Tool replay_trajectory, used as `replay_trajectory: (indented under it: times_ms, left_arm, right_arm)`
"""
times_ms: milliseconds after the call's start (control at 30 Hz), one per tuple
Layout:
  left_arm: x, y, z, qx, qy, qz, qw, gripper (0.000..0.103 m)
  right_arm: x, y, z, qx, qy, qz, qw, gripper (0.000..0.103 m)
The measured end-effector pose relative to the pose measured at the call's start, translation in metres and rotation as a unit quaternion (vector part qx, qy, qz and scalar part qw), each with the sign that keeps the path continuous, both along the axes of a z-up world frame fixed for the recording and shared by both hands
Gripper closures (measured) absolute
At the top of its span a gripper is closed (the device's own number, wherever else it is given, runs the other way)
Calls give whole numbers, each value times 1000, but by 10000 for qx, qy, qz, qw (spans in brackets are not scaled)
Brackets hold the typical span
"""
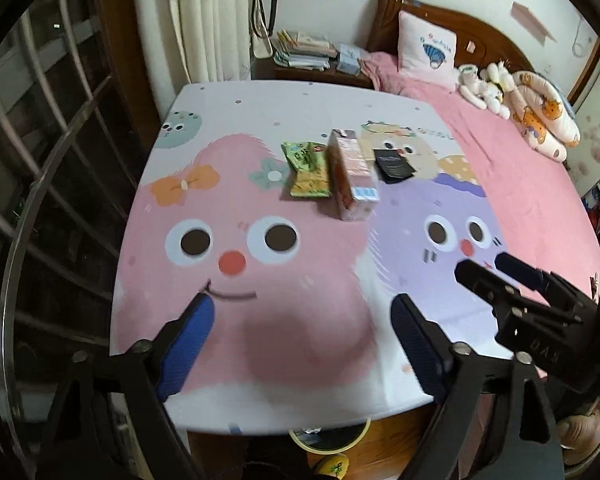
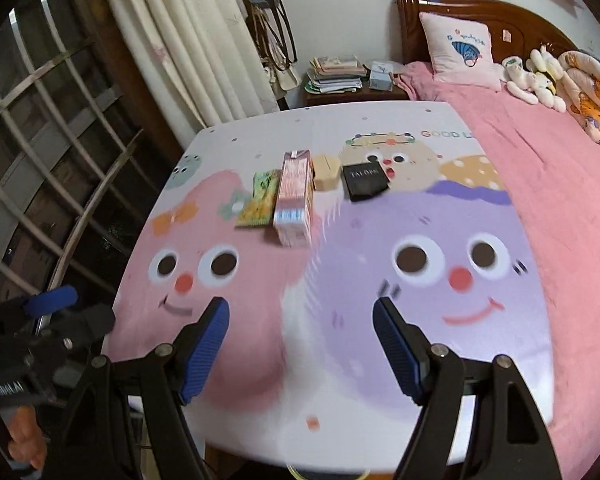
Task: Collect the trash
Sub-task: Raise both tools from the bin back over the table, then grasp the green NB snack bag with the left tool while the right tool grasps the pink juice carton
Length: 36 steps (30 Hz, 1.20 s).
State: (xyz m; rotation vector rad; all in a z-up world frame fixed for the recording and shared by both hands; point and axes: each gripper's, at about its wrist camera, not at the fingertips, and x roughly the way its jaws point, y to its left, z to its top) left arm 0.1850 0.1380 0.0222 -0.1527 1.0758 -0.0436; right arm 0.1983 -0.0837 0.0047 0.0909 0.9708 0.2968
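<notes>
On the cartoon-print table (image 1: 260,396) (image 2: 260,412) lie a pink drink carton (image 1: 350,174) (image 2: 294,198), a green snack wrapper (image 1: 308,168) (image 2: 258,202), a black packet (image 1: 392,165) (image 2: 364,181) and a beige piece (image 2: 325,172), all at the far middle. My left gripper (image 1: 302,312) is open and empty over the near table edge. My right gripper (image 2: 300,314) is open and empty, also near the front edge. Each gripper shows in the other's view: the right one (image 1: 488,266) and the left one (image 2: 66,304).
A bin with a yellowish rim (image 1: 332,436) stands on the floor under the table's front edge. A pink bed (image 2: 560,184) with pillows lies to the right. A barred window (image 1: 40,168) and curtain are on the left. A nightstand with papers (image 2: 336,76) stands behind.
</notes>
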Motion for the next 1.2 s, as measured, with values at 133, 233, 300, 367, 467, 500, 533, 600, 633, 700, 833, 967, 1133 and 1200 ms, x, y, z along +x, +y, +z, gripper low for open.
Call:
replay_trajectory:
  times_ms: [133, 233, 300, 367, 467, 500, 533, 600, 633, 700, 833, 967, 1133, 1200]
  left_arm:
    - [52, 15, -15, 84, 194, -212, 9996, 22]
    - [85, 23, -30, 44, 344, -336, 9988, 22]
    - [105, 28, -40, -3, 459, -397, 9982, 22]
    - [122, 32, -50, -25, 550, -398, 9977, 22]
    - [141, 36, -62, -97, 654, -393, 9970, 22]
    - [148, 37, -66, -116, 689, -398, 9968, 22]
    - [153, 38, -70, -153, 725, -398, 9965, 22]
    - [166, 38, -76, -258, 793, -421, 9956, 22]
    - [170, 38, -79, -280, 819, -437, 9953, 22]
    - [179, 36, -84, -289, 865, -477, 9947, 22]
    - [198, 25, -96, -386, 1007, -601, 9923, 22]
    - [216, 9, -108, -488, 1153, -699, 9897, 22]
    - [238, -15, -125, -341, 1283, -842, 9876, 22]
    - [245, -25, -133, -224, 1331, -872, 9870, 22]
  right_arm:
    - [47, 23, -15, -7, 213, -134, 9997, 28]
    - [83, 39, -32, -14, 421, -233, 9988, 28]
    - [103, 48, -43, -79, 505, -245, 9984, 29]
    - [119, 56, -52, -182, 578, -242, 9979, 37]
    - [143, 67, -70, -359, 802, -189, 9959, 54]
    - [151, 71, -77, -449, 871, -181, 9950, 57]
    - [155, 72, -80, -495, 918, -191, 9944, 58]
    - [165, 74, -89, -588, 1042, -210, 9926, 59]
    - [168, 74, -94, -658, 1111, -212, 9914, 59]
    - [172, 72, -100, -598, 1182, -174, 9910, 62]
    - [170, 63, -99, -376, 1077, -147, 9934, 65]
    - [160, 47, -94, -301, 890, -247, 9953, 66]
    - [152, 24, -90, -57, 838, -458, 9954, 66]
    - [148, 17, -89, 44, 815, -524, 9953, 66]
